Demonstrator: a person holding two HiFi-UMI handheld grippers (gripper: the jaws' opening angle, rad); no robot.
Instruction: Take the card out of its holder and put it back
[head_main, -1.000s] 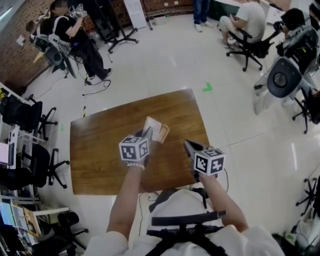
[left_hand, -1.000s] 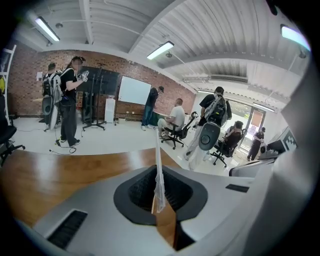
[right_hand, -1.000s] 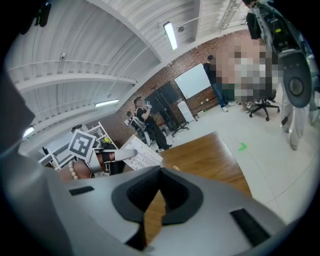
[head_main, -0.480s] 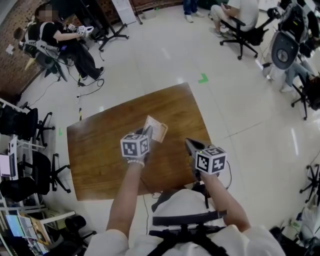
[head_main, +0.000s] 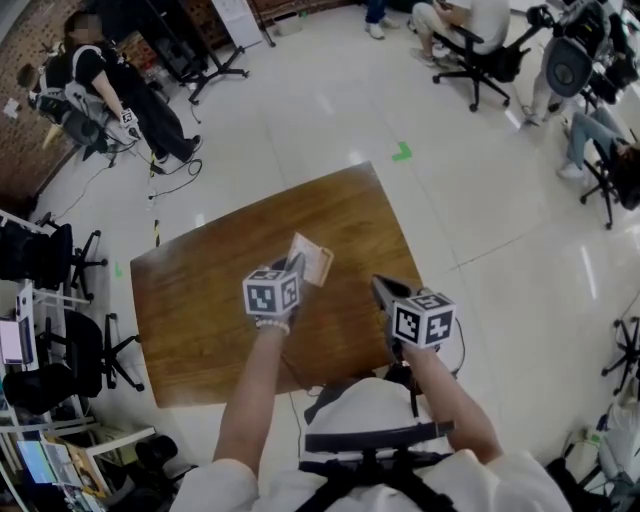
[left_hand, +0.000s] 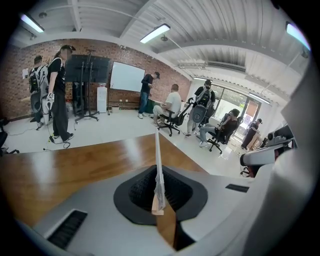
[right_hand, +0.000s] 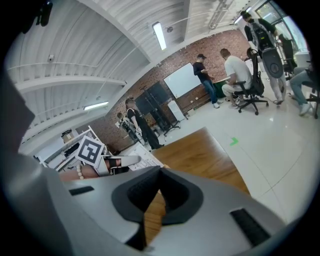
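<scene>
Clamping card holder (head_main: 312, 262) edge-on: left hand-held gripper (left_hand: 159, 186) (print unreadable).

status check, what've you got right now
Left gripper shut on card holder, over table. Right gripper shut, empty, alongside. Nothing in the way.

head view looks steeply down from above the desk (head_main: 200, 310), near edge at the bottom. left gripper view and right gripper view ride low behind their jaws, facing far across the same desk toward the brick wall (left_hand: 100, 49).
</scene>
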